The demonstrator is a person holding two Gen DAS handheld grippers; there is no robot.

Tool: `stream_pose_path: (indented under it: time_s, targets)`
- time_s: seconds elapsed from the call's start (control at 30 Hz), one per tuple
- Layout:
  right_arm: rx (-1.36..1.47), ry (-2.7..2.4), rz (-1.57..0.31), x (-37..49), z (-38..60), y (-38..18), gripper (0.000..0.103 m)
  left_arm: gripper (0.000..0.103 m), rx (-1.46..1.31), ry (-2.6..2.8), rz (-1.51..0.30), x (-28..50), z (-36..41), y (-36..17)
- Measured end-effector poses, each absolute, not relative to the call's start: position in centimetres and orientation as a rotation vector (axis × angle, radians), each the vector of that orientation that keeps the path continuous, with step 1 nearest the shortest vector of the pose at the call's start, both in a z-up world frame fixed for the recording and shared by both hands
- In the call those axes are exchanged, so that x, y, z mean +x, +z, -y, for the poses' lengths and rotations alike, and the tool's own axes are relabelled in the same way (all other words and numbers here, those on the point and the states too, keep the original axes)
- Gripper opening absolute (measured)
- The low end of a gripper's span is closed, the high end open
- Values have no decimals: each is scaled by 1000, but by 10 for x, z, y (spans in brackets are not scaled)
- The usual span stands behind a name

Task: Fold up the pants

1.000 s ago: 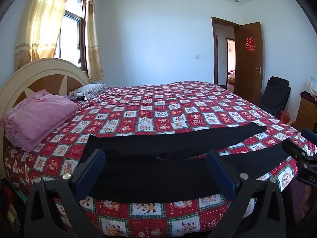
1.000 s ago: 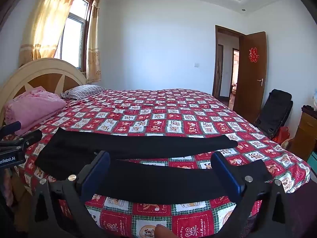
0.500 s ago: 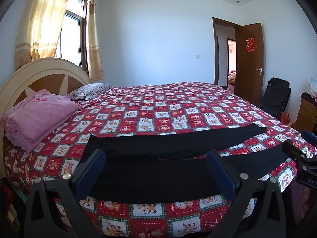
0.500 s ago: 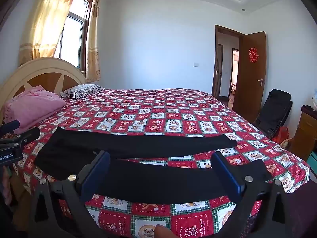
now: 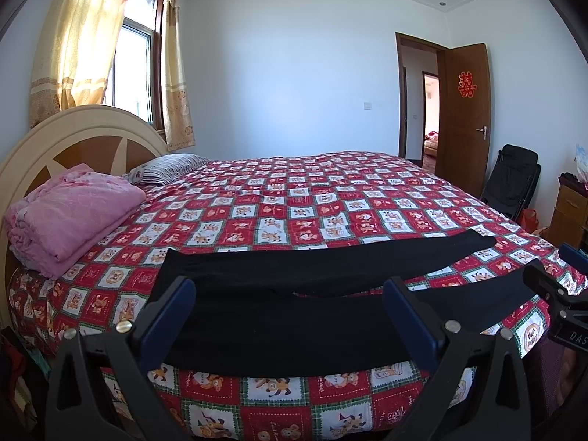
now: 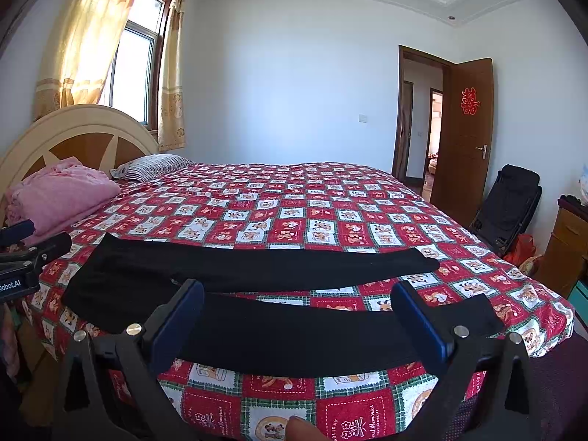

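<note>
- Noted almost no change over the last second: only a slight drift in both views, with the pants [image 5: 294,330] lying just as before.
- Found the pants spread flat along the near edge of the bed [image 5: 294,202], waist toward the headboard end and both legs running toward the foot end, parted in a narrow V with the cover showing between them.
- Held the left hand-held gripper [image 5: 288,286] wide apart and empty at the near edge, facing the waist-and-thigh part.
- Held the right hand-held gripper [image 6: 297,288] equally wide and empty, facing the nearer leg.
- Judged the fold not yet begun, and took the stillness for lining up a first grasp.
- Read the pants as thin, matte black and limp, smooth on top, with square-cut hems.
- Read the bed cover as a soft quilted check of red and white with cartoon prints, likely to bunch under a pinch.
- Saw a folded pink blanket [image 5: 70,217], plush and rounded, at the headboard end, well apart from the pants.
</note>
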State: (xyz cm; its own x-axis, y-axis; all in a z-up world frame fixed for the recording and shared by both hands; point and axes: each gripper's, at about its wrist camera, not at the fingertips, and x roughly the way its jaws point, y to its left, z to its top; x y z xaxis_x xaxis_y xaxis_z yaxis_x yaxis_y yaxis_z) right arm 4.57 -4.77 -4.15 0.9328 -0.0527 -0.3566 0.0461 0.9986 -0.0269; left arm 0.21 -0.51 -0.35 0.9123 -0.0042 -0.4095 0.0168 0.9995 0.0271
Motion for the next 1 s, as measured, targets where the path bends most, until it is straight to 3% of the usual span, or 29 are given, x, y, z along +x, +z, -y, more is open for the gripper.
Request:
stream_pose_path:
  time_s: [1.0]
  targets:
    - [-23, -56, -380, 49, 53, -48, 102, 103, 24, -13, -426, 4, 0, -3]
